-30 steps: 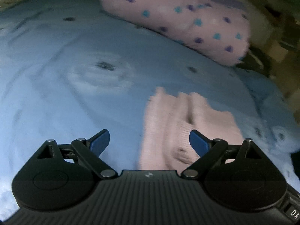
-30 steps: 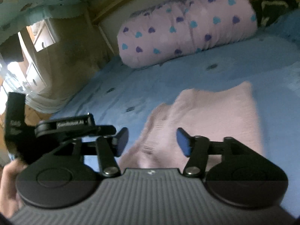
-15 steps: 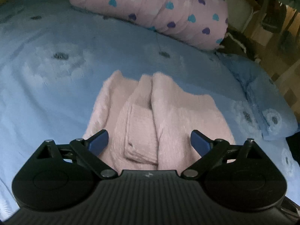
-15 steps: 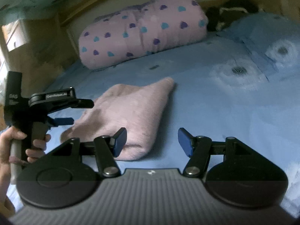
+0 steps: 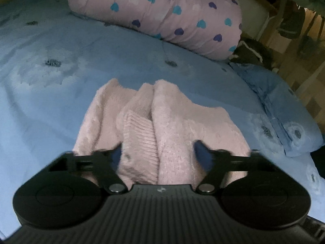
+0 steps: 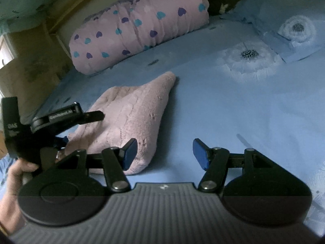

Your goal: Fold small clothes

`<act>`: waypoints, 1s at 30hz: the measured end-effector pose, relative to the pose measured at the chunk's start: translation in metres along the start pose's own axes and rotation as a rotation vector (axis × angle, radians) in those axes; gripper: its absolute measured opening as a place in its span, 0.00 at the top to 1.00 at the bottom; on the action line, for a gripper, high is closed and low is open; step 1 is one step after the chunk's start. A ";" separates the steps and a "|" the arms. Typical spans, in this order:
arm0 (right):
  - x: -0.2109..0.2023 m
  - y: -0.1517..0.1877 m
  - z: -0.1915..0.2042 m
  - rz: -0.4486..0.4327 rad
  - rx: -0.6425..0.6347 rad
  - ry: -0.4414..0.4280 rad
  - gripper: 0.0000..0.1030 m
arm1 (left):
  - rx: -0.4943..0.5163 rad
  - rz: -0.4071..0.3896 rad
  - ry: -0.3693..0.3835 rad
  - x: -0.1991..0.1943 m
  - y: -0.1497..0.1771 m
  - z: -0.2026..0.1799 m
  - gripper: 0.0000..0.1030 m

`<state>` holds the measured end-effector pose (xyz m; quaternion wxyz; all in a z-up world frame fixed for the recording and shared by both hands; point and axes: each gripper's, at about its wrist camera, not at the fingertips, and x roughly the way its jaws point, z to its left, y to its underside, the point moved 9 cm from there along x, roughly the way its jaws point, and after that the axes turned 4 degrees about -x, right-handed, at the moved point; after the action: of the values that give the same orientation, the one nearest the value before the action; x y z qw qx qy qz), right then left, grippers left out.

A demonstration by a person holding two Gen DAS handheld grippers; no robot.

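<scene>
A folded pink fleece garment [image 5: 162, 126] lies on a blue flower-print bedsheet [image 5: 61, 93], in front of a rolled pink quilt with heart print [image 5: 162, 14]. The left gripper [image 5: 160, 155] sits over the garment's near end; its jaws have just been closing, with the ribbed cuff and the neighbouring fold between them, and motion blur hides whether the pads press the cloth. From the right wrist view, the right gripper [image 6: 164, 153] holds its jaws apart above bare sheet just beside the garment's near corner, its left pad [image 6: 130, 152] in front of the fleece. A hand [image 6: 14, 174] grips the left gripper's handle at the far left.
</scene>
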<state>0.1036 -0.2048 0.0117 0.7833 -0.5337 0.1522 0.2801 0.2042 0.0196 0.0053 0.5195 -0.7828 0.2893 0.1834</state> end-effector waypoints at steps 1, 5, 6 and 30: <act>0.000 0.000 0.000 -0.003 0.009 -0.003 0.39 | 0.013 -0.024 0.015 -0.003 -0.003 -0.003 0.58; 0.004 -0.003 0.002 -0.004 0.023 -0.013 0.39 | 0.082 -0.099 0.043 -0.018 -0.012 -0.022 0.72; 0.004 -0.003 0.001 -0.003 0.023 -0.013 0.39 | 0.098 -0.114 0.041 -0.022 -0.014 -0.026 0.72; 0.009 0.013 0.018 0.010 -0.109 0.012 0.39 | -0.156 -0.135 -0.062 -0.057 -0.050 0.093 0.27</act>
<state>0.1015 -0.1824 0.0040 0.7508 -0.5765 0.1441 0.2885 0.1937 0.1347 0.0376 0.4767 -0.8326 0.2046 0.1940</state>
